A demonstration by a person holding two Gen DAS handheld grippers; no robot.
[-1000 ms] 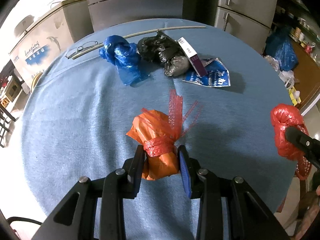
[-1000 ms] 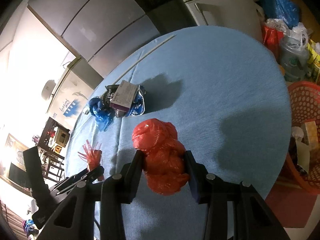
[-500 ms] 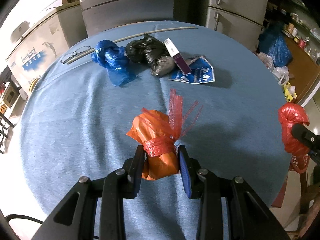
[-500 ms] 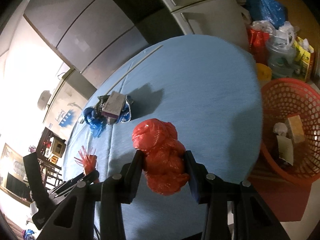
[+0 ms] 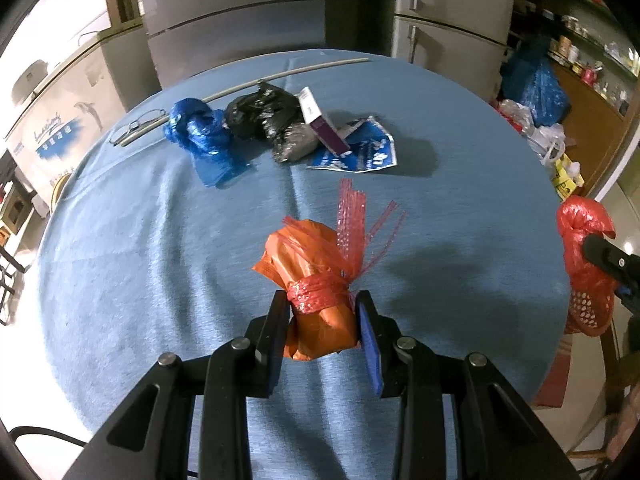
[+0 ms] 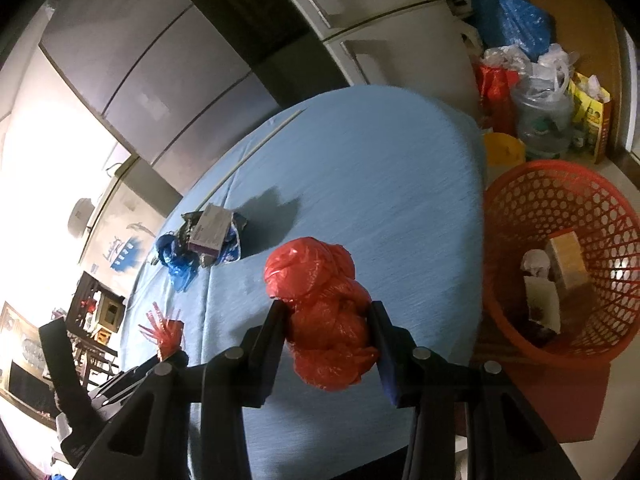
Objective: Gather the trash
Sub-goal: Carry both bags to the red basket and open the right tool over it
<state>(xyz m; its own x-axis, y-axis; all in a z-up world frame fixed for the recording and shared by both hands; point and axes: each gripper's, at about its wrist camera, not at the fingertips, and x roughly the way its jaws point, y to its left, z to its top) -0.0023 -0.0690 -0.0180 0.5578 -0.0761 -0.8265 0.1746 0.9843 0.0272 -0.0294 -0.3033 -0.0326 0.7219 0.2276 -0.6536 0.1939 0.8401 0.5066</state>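
Observation:
My left gripper (image 5: 323, 320) is shut on an orange bag tied with red mesh (image 5: 316, 280), held over the near part of the round blue table (image 5: 120, 260). My right gripper (image 6: 328, 320) is shut on a crumpled red plastic bag (image 6: 320, 304), held above the table's right edge (image 6: 460, 240); this bag also shows at the far right of the left wrist view (image 5: 584, 248). A red mesh trash basket (image 6: 560, 260) stands on the floor right of the table with some trash inside.
At the table's far side lie a blue bag (image 5: 200, 136), a black bag (image 5: 272, 120), a purple box (image 5: 324, 124), a blue wrapper (image 5: 360, 152), glasses (image 5: 136, 128) and a long stick (image 5: 280, 76). Fridges stand behind; bags clutter the floor at right (image 6: 520, 60).
My right gripper has carried the red bag rightward toward the table edge, bringing the red basket into fuller view. My left gripper has pulled back a little with the orange bag.

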